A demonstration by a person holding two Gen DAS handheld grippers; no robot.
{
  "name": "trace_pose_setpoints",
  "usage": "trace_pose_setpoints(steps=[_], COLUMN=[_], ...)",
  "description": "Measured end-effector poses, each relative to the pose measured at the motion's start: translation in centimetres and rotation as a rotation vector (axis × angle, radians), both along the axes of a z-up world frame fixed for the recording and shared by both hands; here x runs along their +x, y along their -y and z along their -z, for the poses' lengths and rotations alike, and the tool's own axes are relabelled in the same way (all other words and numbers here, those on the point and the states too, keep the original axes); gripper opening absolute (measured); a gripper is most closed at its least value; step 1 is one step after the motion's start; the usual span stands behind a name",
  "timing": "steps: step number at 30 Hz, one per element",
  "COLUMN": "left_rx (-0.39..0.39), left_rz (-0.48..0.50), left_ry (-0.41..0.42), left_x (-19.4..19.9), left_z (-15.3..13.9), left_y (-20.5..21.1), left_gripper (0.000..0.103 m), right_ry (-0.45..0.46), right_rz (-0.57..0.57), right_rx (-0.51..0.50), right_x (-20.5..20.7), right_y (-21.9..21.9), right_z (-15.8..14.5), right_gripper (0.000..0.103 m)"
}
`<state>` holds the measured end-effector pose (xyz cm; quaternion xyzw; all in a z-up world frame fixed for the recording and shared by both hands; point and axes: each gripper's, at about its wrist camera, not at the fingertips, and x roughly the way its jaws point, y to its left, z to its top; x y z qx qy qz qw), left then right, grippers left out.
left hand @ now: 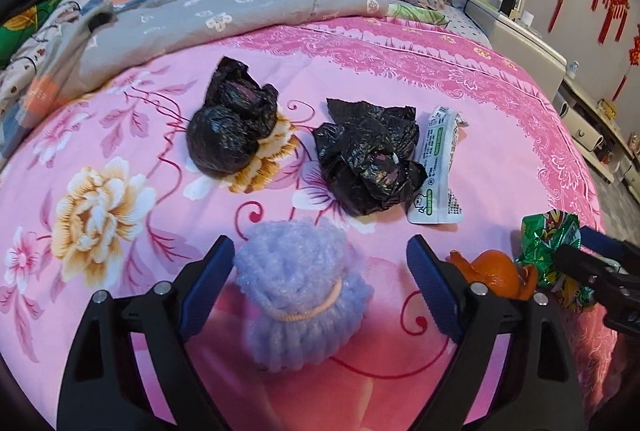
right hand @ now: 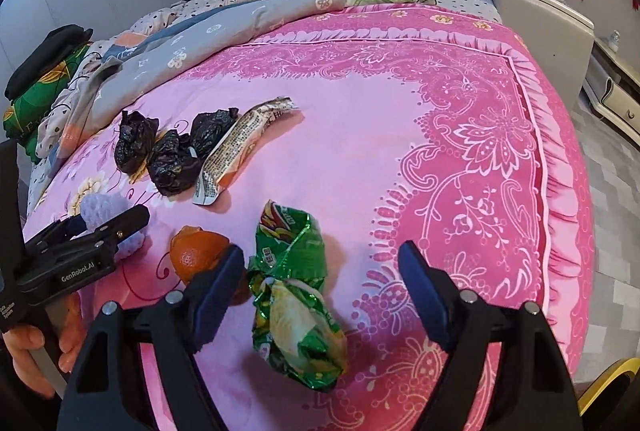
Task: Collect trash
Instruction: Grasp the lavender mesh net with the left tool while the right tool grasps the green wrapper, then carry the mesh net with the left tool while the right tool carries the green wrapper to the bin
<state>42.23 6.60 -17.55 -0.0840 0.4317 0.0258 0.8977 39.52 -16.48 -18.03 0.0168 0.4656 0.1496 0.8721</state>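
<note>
Pink floral bedspread (left hand: pixel 360 71), trash scattered on it, both grippers spread wide, gripping nothing.
Left gripper (left hand: pixel 320 259) straddles lilac fuzzy bundle tied with an orange band (left hand: pixel 300 295), low centre, pads clear. Right gripper (right hand: pixel 320 263) brackets crumpled green foil wrapper (right hand: pixel 296 295); orange peel (right hand: pixel 196 255) just outside its left finger. Two black crumpled bags (left hand: pixel 232 127) and white printed packet (left hand: pixel 436 167) lie mid-frame.

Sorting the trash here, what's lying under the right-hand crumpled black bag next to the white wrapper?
The black bag rests on the pink bedspread, its edge over the white wrapper. Anything beneath the bag itself is hidden.
</note>
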Motion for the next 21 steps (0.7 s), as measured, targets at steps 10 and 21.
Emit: trace_pose_setpoints(steps=[10, 21], left_rx=[-0.05, -0.074], left_rz=[-0.024, -0.018], left_ry=[-0.024, -0.004], left_x=[0.8, -0.3], left_z=[1.7, 0.4], left_y=[-0.3, -0.6], left_gripper=[0.042, 0.037], right_ry=[-0.018, -0.009], right_rz=[-0.012, -0.007], right_rx=[0.05, 0.056], right_x=[0.5, -0.5], right_y=[-0.2, -0.2], right_z=[1.2, 0.1], right_gripper=[0.043, 0.035])
